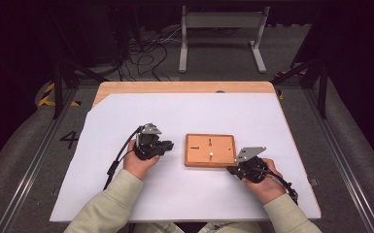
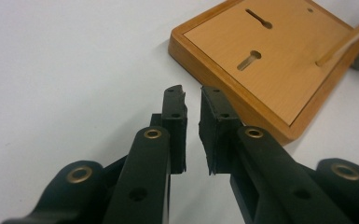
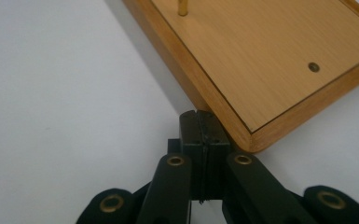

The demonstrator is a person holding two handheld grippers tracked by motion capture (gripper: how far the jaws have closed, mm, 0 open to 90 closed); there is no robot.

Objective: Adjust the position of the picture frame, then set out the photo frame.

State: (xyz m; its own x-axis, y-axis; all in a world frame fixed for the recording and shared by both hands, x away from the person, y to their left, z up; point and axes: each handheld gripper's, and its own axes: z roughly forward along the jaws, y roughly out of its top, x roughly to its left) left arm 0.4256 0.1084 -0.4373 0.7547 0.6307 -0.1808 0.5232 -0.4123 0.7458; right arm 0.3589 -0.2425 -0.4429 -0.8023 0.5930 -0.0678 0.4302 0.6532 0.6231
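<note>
Board's point(image 3: 270, 60) near edge behind pads point(image 3: 200, 135)

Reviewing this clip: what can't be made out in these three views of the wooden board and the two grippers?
- High view: the wooden board has dark slots and a peg, too small to read.
- Right gripper view: the peg's top is cut off by the upper edge.
- Left gripper view: the board's far corner runs off the frame.

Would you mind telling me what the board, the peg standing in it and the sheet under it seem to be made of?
The board looks like wood or wood veneer: orange-brown with faint grain, a smooth satin face and a rounded darker rim. The peg looks like brass-coloured metal, with a shiny yellow shaft. The sheet looks like matte white paper or thin plastic, flat and without gloss; which one is unclear.
</note>
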